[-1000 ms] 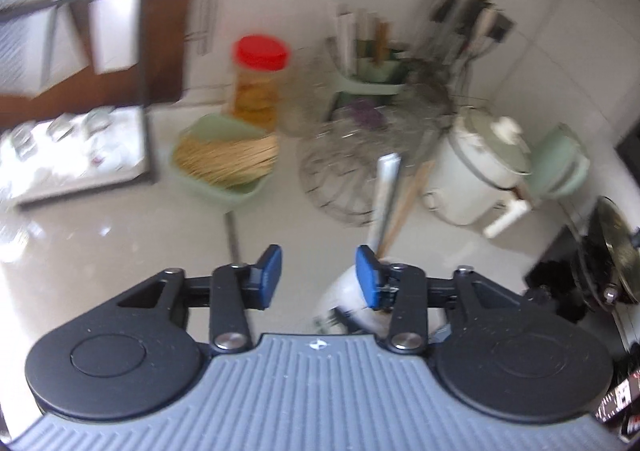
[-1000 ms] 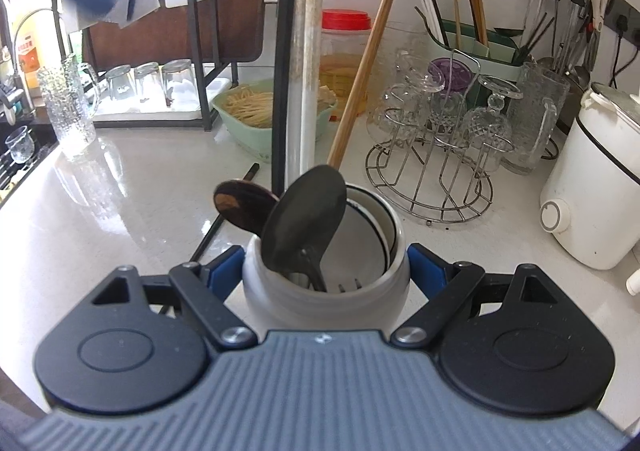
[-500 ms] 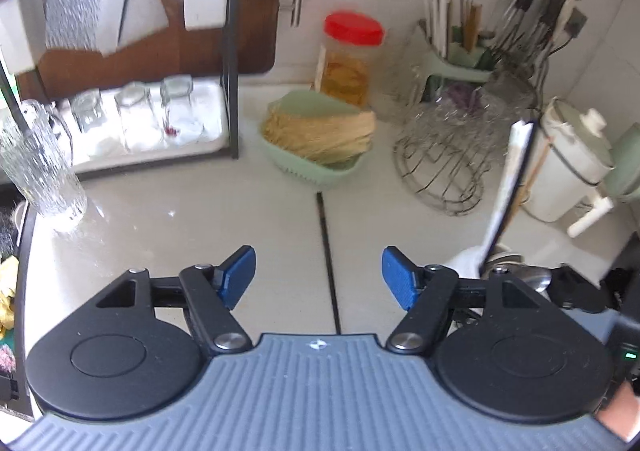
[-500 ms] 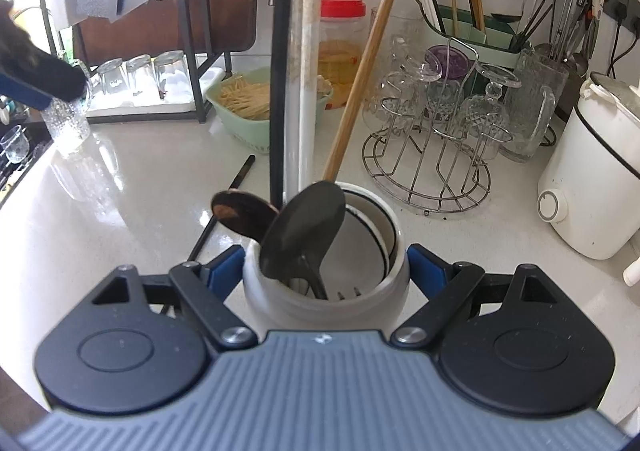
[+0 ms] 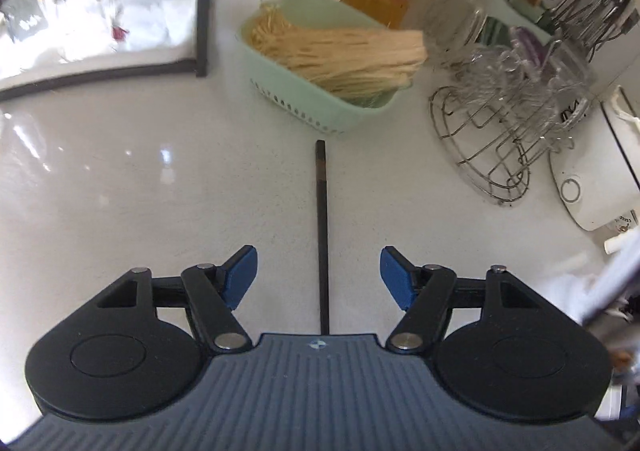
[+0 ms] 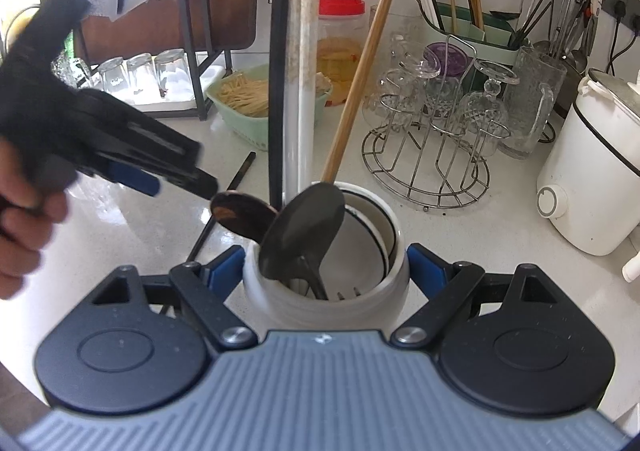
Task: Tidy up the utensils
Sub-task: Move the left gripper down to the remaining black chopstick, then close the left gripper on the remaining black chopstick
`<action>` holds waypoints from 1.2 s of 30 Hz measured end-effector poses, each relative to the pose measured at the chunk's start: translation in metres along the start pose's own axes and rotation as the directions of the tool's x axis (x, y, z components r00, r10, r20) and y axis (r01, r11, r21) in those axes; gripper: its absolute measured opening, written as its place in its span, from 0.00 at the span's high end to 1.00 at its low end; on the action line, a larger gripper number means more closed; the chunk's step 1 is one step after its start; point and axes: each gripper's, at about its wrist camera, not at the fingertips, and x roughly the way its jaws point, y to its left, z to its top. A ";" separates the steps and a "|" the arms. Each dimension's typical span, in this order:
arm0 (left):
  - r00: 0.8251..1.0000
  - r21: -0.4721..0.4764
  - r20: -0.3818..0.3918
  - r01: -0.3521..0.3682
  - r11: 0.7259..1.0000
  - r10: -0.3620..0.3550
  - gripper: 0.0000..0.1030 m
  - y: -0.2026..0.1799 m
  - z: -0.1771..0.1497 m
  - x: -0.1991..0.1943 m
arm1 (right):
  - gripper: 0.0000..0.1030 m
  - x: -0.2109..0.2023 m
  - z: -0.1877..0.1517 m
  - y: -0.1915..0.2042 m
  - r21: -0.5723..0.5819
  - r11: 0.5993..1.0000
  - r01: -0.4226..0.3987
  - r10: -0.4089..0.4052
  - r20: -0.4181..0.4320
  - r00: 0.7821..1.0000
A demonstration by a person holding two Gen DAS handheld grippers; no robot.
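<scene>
Left tongs (image 5: 318, 277) have dropped toward the tabletop (image 5: 120, 191), spread wide astride the black chopstick (image 5: 321, 219), likely next pickup; right tongs (image 6: 326, 271) pinch the white holder (image 6: 360, 291).

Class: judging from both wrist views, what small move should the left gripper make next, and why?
Probably lower and close on the black chopstick: it lies loose on the counter between the open left gripper, while the right gripper steadies the white utensil crock.
</scene>
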 end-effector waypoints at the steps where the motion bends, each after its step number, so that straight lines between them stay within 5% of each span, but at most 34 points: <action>1: 1.000 -0.001 0.000 -0.005 1.000 0.005 0.31 0.000 0.002 0.007 | 0.13 0.000 0.000 0.000 0.002 1.000 0.002 -0.002 -0.002 1.000; 7: 1.000 0.052 0.021 -0.008 0.999 0.006 0.35 -0.004 0.012 0.033 | 0.13 0.000 0.001 -0.001 0.004 1.000 0.001 0.000 -0.008 1.000; 26: 0.992 0.111 0.075 -0.108 0.988 0.100 0.70 -0.024 0.047 0.059 | 0.13 0.000 -0.001 0.000 -0.011 1.000 -0.010 0.010 0.006 1.000; 32: 0.992 0.162 0.066 -0.116 0.980 0.107 0.93 -0.035 0.043 0.060 | 0.13 0.001 -0.001 0.000 -0.006 1.000 -0.016 0.016 0.007 1.000; 36: 0.994 0.165 0.045 -0.106 0.981 0.100 0.93 -0.036 0.041 0.058 | 0.13 0.001 0.000 0.000 -0.004 1.000 -0.016 0.016 0.003 1.000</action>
